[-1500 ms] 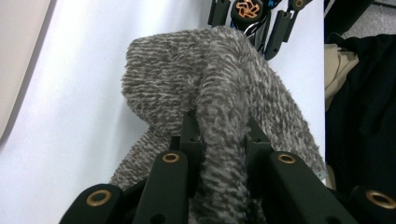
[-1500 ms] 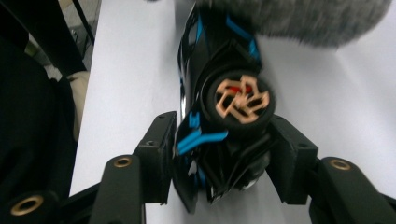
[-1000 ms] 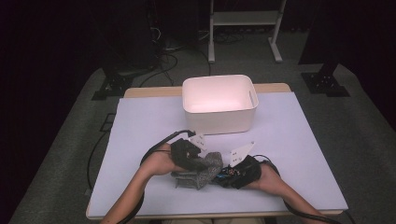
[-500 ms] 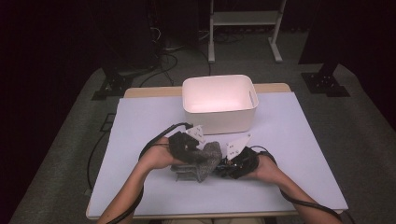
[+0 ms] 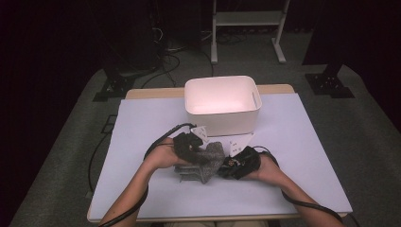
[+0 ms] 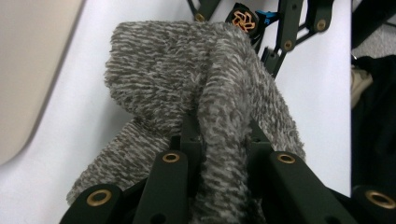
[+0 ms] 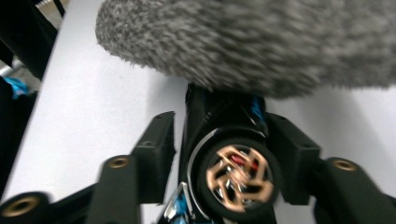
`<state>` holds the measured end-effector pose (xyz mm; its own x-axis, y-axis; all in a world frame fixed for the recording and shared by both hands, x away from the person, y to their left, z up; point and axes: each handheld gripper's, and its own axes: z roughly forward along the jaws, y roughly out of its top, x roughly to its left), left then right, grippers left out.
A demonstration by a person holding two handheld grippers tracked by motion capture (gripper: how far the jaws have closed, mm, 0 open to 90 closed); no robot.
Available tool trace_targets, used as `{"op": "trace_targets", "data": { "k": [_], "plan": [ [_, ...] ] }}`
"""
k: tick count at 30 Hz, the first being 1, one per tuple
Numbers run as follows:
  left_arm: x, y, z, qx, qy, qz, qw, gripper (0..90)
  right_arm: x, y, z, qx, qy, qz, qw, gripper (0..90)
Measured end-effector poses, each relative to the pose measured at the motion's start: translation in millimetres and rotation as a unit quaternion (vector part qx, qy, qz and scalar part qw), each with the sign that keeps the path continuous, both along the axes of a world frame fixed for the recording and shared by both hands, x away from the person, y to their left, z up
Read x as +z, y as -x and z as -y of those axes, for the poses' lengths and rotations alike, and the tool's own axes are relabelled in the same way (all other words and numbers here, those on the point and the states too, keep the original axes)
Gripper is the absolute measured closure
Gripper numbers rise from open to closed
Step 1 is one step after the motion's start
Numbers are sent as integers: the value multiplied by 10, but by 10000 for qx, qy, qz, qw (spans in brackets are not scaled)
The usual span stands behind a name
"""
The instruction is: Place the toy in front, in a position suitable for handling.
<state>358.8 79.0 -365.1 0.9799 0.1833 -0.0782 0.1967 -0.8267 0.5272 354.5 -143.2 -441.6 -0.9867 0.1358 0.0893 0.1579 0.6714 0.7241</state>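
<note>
A grey knitted cloth point(image 5: 208, 160) lies bunched on the white table between the two hands. My left gripper point(image 5: 193, 152) is shut on a fold of the cloth point(image 6: 224, 98), which stands up between its black jaws point(image 6: 219, 133). From the right, my right gripper point(image 5: 228, 165) points at the cloth. Its jaws have just been opening and stand apart point(image 7: 222, 105). The cloth point(image 7: 261, 42) hangs blurred just past their tips, and I see nothing pinched between them.
A white plastic bin point(image 5: 222, 101) stands just beyond the hands at the table's middle back. Bare table point(image 5: 302, 156) stretches left and right of the hands. Past the far edge are dark floor, cables and a stand's legs point(image 5: 246, 28).
Both hands shifted a little toward the bin, the right one coming closer to the cloth. The cloth is bunched higher between the grippers. The left grip stays.
</note>
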Motion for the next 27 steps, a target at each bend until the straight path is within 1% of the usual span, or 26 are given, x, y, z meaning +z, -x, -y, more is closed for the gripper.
{"op": "trace_targets", "data": {
  "k": [2,4,6,7,8,10,11,14,15,16,18,20,23,27],
  "plan": [
    [-2,40,-8,-32,12,8,10000,757,9,18,21,-43,-26,-117,9999,378],
    [-5,77,-19,-61,23,-12,10000,757,24,45,53,-79,-54,-152,9998,359],
    [-8,120,-32,-105,31,-31,9999,757,39,69,90,-152,-145,-270,9994,343],
    [-9,137,-35,-98,37,-27,9999,757,45,79,106,-167,-160,-293,9993,341],
    [-10,156,-39,-116,24,-22,9999,757,44,89,113,-192,-169,-309,9992,325],
    [-18,196,-42,-180,4,-44,9998,757,29,123,113,-243,-102,-335,9991,303],
    [-19,219,-43,-214,-30,-60,9997,757,28,150,117,-253,-152,-284,9992,295],
    [-34,283,-42,-281,-86,-74,9995,757,49,220,105,-300,-167,-212,9992,279],
    [-42,305,-42,-305,-106,-92,9994,757,52,235,104,-309,-168,-185,9992,288],
    [-52,327,-43,-322,-109,-64,9994,757,57,253,104,-338,-189,-173,9991,289],
    [-68,361,-53,-301,-81,-21,9995,757,60,293,104,-381,-190,-63,9991,291],
    [-90,379,-68,-301,-53,-75,9995,757,56,330,99,-413,-175,45,9990,293],
    [-136,431,-73,-373,-91,-116,9992,757,64,395,81,-398,-124,251,9988,297],
    [-163,471,-81,-357,-86,-98,9993,756,61,449,68,-376,-103,405,9984,297]
  ]
}}
